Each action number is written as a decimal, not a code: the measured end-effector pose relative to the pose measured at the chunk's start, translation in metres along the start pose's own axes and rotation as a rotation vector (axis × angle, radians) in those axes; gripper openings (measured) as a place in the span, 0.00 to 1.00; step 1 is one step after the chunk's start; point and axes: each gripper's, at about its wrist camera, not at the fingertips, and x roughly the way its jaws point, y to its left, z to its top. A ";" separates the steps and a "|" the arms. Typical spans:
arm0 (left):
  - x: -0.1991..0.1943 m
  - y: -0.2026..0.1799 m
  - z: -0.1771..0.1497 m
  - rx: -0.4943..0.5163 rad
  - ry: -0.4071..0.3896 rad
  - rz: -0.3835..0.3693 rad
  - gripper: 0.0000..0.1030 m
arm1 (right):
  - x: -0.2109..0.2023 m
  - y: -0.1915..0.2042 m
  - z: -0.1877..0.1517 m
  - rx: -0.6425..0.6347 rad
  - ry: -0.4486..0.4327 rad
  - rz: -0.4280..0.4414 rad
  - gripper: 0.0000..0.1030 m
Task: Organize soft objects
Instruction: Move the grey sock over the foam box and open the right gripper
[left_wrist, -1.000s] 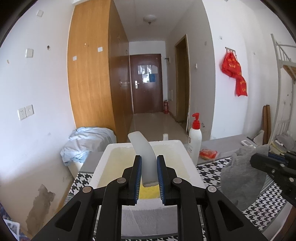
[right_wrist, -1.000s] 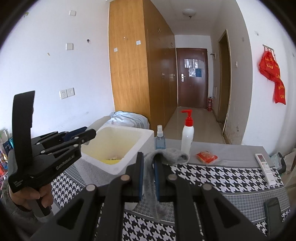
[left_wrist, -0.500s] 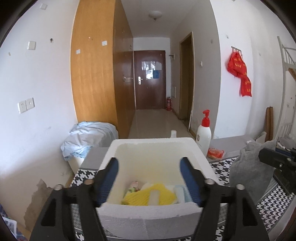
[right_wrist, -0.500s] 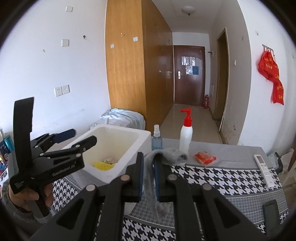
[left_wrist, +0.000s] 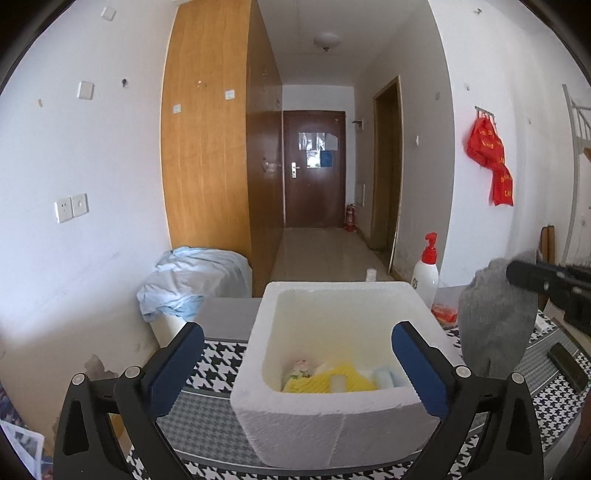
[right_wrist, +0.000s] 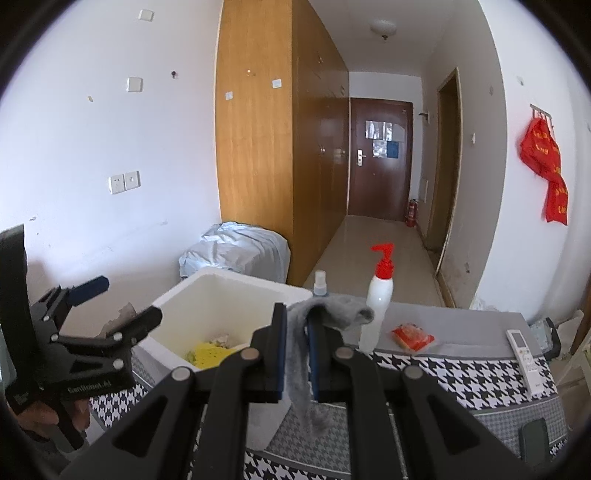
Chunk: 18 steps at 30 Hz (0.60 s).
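A white foam box (left_wrist: 332, 424) stands on the houndstooth table cloth (left_wrist: 218, 354). Inside lie a yellow soft item (left_wrist: 325, 380), a white roll (left_wrist: 337, 382) and other soft things. My left gripper (left_wrist: 295, 336) is open and empty, held just above the box's near side. My right gripper (right_wrist: 296, 314) is shut on a grey cloth (right_wrist: 299, 354), held up to the right of the box (right_wrist: 221, 302). The grey cloth also shows at the right of the left wrist view (left_wrist: 495, 325).
A white pump bottle with a red top (right_wrist: 378, 302) and a small spray bottle (right_wrist: 320, 282) stand behind the box. An orange packet (right_wrist: 412, 336), a white remote (right_wrist: 524, 354) and a dark phone (right_wrist: 533, 443) lie on the table. A covered bundle (left_wrist: 192, 280) sits by the wall.
My left gripper opened and let go of the white roll, which now lies in the box. The right gripper, still holding the grey cloth, barely moved.
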 end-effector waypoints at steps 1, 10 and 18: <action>0.000 0.000 0.000 -0.002 0.002 0.001 0.99 | -0.001 0.002 0.003 -0.004 -0.008 -0.002 0.13; -0.003 0.008 -0.005 -0.017 0.003 0.002 0.99 | 0.002 0.016 0.018 -0.023 -0.036 0.023 0.13; -0.003 0.016 -0.010 -0.035 0.014 0.014 0.99 | 0.001 0.031 0.033 -0.060 -0.062 0.035 0.13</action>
